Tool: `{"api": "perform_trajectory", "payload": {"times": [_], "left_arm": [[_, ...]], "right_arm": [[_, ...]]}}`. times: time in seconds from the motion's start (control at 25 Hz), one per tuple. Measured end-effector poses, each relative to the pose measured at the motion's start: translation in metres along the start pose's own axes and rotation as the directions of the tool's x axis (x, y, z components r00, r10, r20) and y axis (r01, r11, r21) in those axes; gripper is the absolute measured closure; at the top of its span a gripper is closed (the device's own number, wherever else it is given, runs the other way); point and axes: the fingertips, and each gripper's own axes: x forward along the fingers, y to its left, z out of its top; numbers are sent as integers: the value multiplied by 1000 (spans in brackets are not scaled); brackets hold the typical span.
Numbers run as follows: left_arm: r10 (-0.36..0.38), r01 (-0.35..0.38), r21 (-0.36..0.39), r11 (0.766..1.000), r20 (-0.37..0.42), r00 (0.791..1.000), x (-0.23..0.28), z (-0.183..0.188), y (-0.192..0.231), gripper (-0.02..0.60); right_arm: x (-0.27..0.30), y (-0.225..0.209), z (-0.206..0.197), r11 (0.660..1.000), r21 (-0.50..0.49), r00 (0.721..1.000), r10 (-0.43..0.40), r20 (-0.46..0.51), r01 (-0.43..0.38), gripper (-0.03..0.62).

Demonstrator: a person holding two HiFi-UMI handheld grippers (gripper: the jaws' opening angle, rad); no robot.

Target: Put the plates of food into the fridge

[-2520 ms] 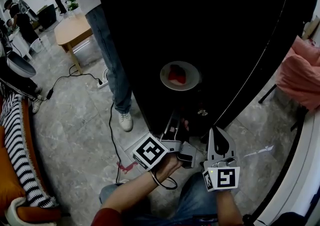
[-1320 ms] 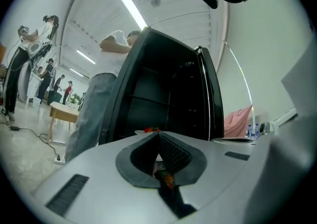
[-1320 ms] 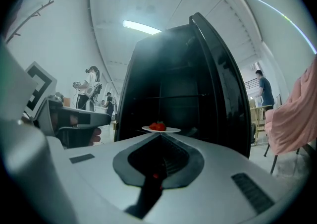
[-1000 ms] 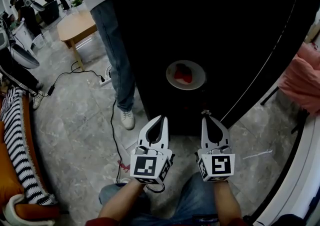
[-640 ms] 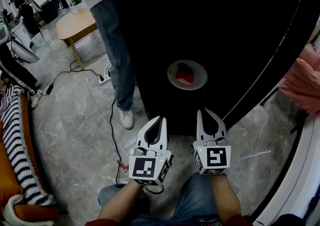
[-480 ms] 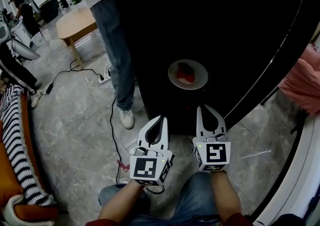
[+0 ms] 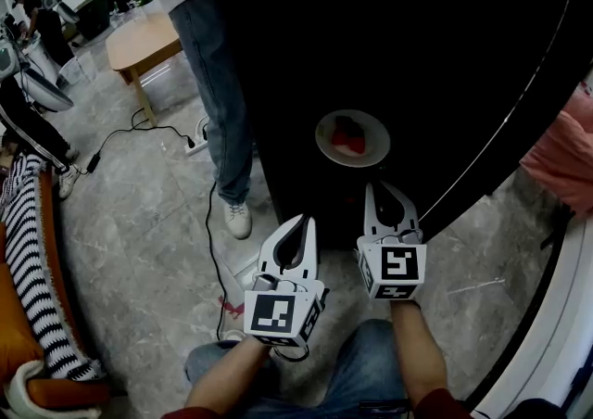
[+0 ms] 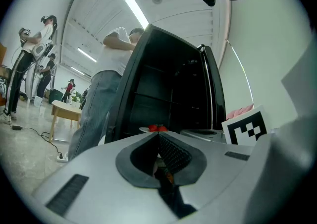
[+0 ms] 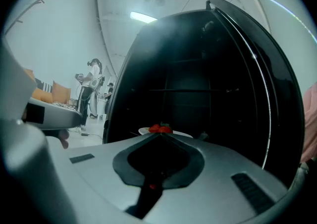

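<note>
- The plate (image 7: 352,137) with the red food (image 7: 348,139) on it is sitting inside the black fridge (image 7: 417,46), on a low shelf near the front edge. Nothing is touching it.
- Left gripper (image 7: 301,222): jaws pressed together and holding nothing. Its own view shows the two tips meeting (image 8: 158,135), with just the hollow behind them.
- Right gripper (image 7: 380,187): same deal, jaws closed on nothing (image 9: 161,135). It's a bit further forward than the left one, with its tips just short of the fridge's lower front.
- Both grippers are side by side, pointing at the fridge. The plate is ahead of them and well clear of both. From each gripper view the plate pokes up right over the jaw tips (image 8: 156,129) (image 9: 163,130).
- The fridge door (image 7: 519,102) is swung open on the right, and the inside is really dark, so I can't tell what's on the other shelves.
- A person in jeans (image 7: 218,83) stands just left of the fridge, on the grey stone floor (image 7: 139,222).
- Off to the left there's a small wooden table (image 7: 139,40), a cable (image 7: 139,137) running across the floor, and a striped cushion (image 7: 32,260).
- There's something pink (image 7: 561,153) at the right edge.
</note>
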Motion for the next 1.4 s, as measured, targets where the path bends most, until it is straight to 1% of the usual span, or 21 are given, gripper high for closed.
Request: {"api": "perform_trajectory", "payload": {"times": [0.28,0.72,0.96,1.24,1.4], "left_arm": [[7,-7,-7,1000,6,1000,0,1,5,575],[2,-2,-6,1000,0,1000,1,2,2,575],[-2,2,-33,999,2,1000,1,4,3,575],[-1,2,-27,1000,8,1000,0,6,4,575],[-1,1,-16,1000,2,1000,-2,7,5,575]], "right_arm": [[12,1,-1,1000,0,1000,-1,-6,1,584],[26,2,-4,1000,-4,1000,-2,-14,2,584],[32,1,-8,1000,-8,1000,-7,-25,6,583],[41,-1,-9,1000,-8,1000,-17,-23,17,583],[48,3,-10,1000,18,999,-14,-29,14,583]]}}
